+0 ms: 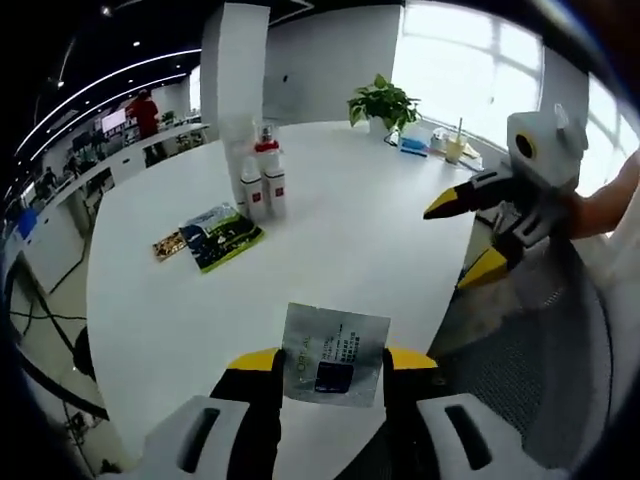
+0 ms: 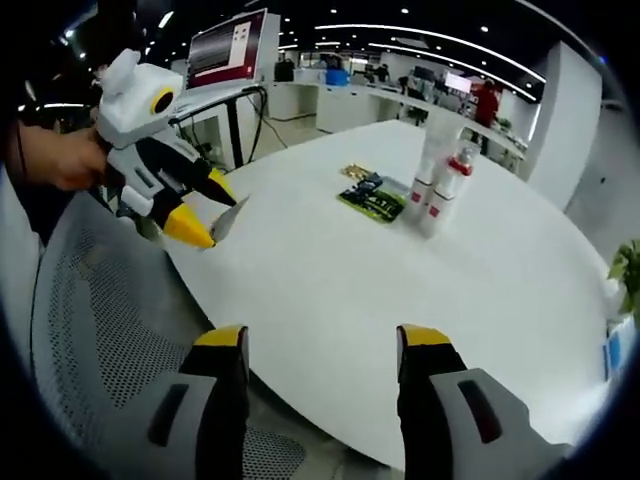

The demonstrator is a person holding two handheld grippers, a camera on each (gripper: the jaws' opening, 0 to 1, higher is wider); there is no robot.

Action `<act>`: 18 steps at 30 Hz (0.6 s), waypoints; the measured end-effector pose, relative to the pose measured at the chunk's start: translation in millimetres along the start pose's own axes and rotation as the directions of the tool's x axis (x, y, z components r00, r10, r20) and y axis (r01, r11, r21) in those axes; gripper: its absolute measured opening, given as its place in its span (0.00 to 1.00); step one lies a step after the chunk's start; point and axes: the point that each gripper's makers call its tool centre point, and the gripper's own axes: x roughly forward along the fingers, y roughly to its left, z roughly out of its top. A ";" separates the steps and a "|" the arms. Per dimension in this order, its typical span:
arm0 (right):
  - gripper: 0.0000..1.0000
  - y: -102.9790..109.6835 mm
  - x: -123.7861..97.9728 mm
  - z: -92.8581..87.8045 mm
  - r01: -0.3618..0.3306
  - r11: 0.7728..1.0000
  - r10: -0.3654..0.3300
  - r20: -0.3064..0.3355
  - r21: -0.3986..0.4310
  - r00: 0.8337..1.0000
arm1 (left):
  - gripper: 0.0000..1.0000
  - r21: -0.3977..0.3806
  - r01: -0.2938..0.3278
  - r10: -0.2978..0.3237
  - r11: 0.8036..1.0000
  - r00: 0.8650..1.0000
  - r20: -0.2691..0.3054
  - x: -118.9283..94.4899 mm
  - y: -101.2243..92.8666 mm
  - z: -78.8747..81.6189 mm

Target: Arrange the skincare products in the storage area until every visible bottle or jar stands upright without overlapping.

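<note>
The left hand-held gripper [image 1: 332, 362] is clamped on a silver sachet [image 1: 333, 355], held flat between its yellow-tipped jaws over the near edge of the white surface [image 1: 350, 240]. In the right gripper view the same sachet [image 2: 228, 217] shows as a thin grey sliver pinched at the tips of that gripper [image 2: 205, 222], with a hand [image 2: 60, 158] gripping it from the left.

The right hand-held gripper [image 2: 322, 345] has its jaws apart with nothing between them, hanging past the surface's edge above a mesh chair [image 2: 100, 320]. In the left gripper view it [image 1: 465, 235] comes in from the right, jaws spread.

Farther in on the surface stand two white bottles [image 1: 264, 180], upright and touching, one with a red cap. Just beside them lie flat green packets [image 1: 215, 235], overlapping one another. Both groups are well apart from the sachet. A potted plant [image 1: 382, 103] sits at the far edge.
</note>
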 end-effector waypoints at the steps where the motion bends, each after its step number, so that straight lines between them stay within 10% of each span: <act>1: 0.58 -2.2 -0.7 2.0 0.009 1.000 -0.009 0.009 0.015 1.000 | 0.40 0.004 0.004 -0.004 1.000 1.000 0.002 -0.6 -2.4 -1.2; 10: 0.62 -3.8 -5.2 40.9 -0.043 0.953 0.000 0.141 0.299 0.990 | 0.40 0.039 0.027 -0.027 0.999 0.999 -0.018 0.7 -20.9 -12.7; 18: 0.60 14.2 0.0 30.0 -0.068 0.946 0.029 0.125 0.317 0.992 | 0.41 0.070 0.042 -0.040 0.997 0.999 -0.030 3.1 -27.5 -16.1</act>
